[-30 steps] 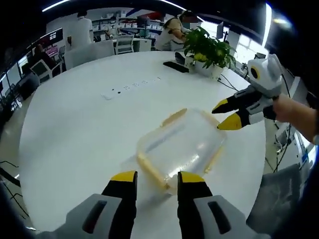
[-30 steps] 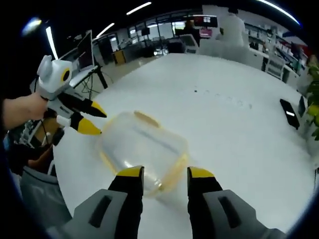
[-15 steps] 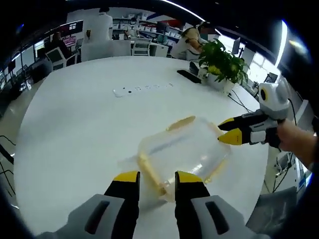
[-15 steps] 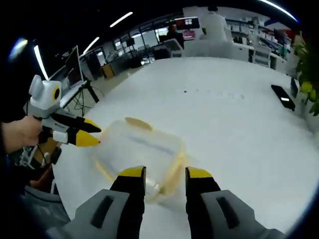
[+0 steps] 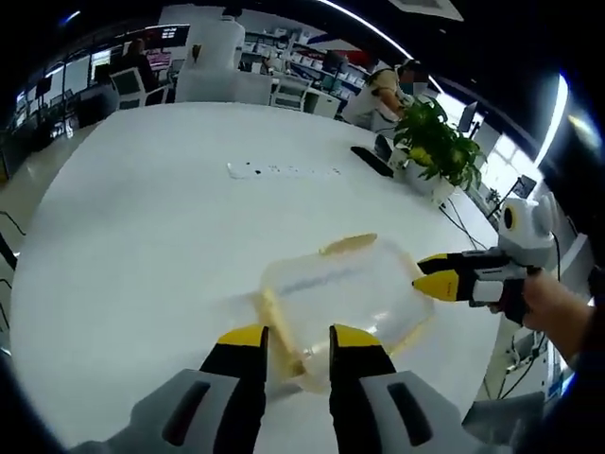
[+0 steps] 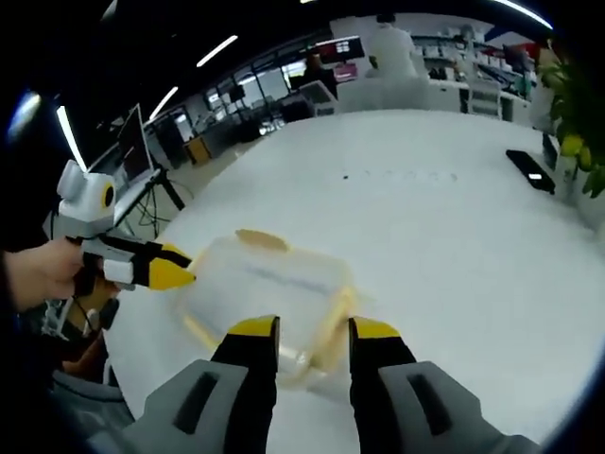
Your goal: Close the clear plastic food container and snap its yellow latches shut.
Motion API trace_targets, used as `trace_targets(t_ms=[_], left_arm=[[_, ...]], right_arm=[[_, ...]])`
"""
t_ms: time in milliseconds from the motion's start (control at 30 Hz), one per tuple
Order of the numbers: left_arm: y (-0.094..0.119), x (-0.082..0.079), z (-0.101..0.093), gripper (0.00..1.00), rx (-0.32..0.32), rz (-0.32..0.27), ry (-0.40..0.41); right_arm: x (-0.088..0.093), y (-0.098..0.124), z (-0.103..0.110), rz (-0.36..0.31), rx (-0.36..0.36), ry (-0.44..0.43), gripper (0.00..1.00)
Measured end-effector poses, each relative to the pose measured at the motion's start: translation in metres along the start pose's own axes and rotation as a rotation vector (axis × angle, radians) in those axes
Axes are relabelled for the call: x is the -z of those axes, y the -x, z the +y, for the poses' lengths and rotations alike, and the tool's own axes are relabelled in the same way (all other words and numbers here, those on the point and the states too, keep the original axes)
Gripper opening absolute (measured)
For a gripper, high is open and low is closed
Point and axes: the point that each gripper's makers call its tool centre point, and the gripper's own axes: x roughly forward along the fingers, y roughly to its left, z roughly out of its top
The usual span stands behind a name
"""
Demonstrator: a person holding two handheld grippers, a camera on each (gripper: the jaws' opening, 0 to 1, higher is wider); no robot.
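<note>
In the left gripper view, the white counter [image 5: 142, 236] fills the left and middle of the frame, and a strip of small sockets [image 5: 274, 170] lies on it toward the upper middle. The left gripper [image 5: 291, 340] rises from the bottom centre with its jaws a narrow gap apart, their yellow tips at the near edge of the clear food container [image 5: 345, 298], holding nothing. The container sits on the counter just right of centre, lid on, with a yellow latch [image 5: 348, 245] sticking out at its far side. At the right, the right gripper [image 5: 427, 282] comes in held by a hand [image 5: 558, 317], its jaws nearly together and its tip touching the container's right corner. A potted plant [image 5: 435, 151] stands at the upper right. In the right gripper view, the left gripper [image 6: 184, 276] enters at the left with its tip at the container [image 6: 265, 293], which lies lower centre on the counter [image 6: 444, 246]; the right gripper [image 6: 312, 331] stands at the bottom with jaws slightly parted over the container's near edge.
</note>
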Motion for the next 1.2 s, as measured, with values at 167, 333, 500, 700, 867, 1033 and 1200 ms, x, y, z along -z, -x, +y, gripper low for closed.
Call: trace_targets(t_ms=[167, 333, 500, 700, 867, 1033, 1200], left_arm=[[-0.001, 0.002, 0.002, 0.19, 0.013, 0.004, 0.080], [-0.001, 0.003, 0.001, 0.19, 0.015, 0.009, 0.110], [-0.001, 0.002, 0.001, 0.18, 0.004, 0.016, 0.126], [-0.001, 0.002, 0.000, 0.16, -0.012, 0.028, 0.134], [-0.001, 0.003, 0.000, 0.15, -0.023, 0.032, 0.140], [0.000, 0.003, -0.001, 0.12, -0.024, 0.038, 0.153], [-0.012, -0.002, 0.000, 0.10, -0.011, 0.013, 0.171]], right_arm=[[0.000, -0.002, -0.001, -0.001, 0.002, -0.041, 0.27], [0.001, -0.003, -0.001, -0.004, 0.006, -0.111, 0.27], [0.002, -0.004, -0.001, -0.001, 0.005, -0.166, 0.27], [0.002, -0.004, 0.001, 0.000, 0.024, -0.174, 0.25], [0.002, -0.005, 0.002, 0.001, 0.026, -0.188, 0.24], [0.006, -0.004, 0.005, 0.021, 0.027, -0.199, 0.23], [0.006, -0.005, 0.006, 0.030, 0.029, -0.194, 0.22]])
